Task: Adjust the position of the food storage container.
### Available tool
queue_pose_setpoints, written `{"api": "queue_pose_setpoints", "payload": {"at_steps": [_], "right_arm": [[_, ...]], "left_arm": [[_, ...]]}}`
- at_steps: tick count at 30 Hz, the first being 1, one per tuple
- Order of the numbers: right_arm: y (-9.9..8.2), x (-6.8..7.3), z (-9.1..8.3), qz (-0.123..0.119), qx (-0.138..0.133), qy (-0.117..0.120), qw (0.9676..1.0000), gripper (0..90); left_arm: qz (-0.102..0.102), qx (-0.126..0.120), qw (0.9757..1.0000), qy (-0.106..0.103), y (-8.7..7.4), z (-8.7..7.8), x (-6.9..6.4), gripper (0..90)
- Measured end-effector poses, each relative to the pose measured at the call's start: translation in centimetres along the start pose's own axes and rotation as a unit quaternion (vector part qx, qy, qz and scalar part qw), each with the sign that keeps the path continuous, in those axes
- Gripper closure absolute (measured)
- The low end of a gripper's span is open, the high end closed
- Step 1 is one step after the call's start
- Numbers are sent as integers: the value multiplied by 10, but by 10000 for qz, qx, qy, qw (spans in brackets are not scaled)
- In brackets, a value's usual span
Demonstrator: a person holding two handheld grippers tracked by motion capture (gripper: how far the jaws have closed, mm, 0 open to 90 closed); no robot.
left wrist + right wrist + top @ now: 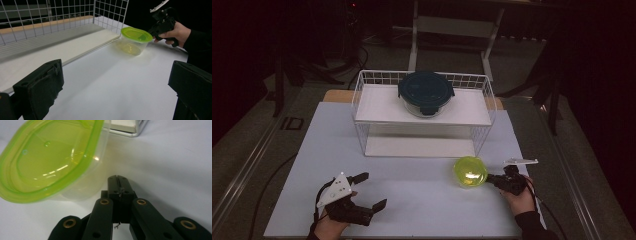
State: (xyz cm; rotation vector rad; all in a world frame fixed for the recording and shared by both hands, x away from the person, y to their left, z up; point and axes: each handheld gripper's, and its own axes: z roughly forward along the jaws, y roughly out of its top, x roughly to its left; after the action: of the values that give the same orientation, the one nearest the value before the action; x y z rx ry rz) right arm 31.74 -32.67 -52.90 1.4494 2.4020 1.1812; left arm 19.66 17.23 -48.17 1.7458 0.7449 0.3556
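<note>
Glossy translucent plastic container point(50, 160)

Dim high view with dark surroundings; gripper views brighter, soft-focused, with lid point(50, 162) glare.

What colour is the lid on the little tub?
Bright yellow-green lid on a clear tub; best seen in the right gripper view.

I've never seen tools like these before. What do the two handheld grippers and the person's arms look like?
Each hand grips a black tool. The left gripper has two blocky black jaws and a pale three-cornered plate on top; a dark cable trails from it. The right gripper is black too, with brass-coloured rivets on its linkage and a pale plate above. The right arm wears a dark sleeve.
</note>
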Motion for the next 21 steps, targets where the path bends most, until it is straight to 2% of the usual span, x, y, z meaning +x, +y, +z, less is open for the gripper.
{"api": "queue_pose_setpoints", "payload": {"at_steps": [14, 21], "right_arm": [[4, 15, 11, -142, 118, 202, 9996, 900], [10, 31, 19, -281, 183, 392, 9987, 900]], "left_arm": [[21, 9, 10000, -18, 0, 0, -1, 0], [13, 12, 10000, -25, 0, 0, -1, 0]]}}
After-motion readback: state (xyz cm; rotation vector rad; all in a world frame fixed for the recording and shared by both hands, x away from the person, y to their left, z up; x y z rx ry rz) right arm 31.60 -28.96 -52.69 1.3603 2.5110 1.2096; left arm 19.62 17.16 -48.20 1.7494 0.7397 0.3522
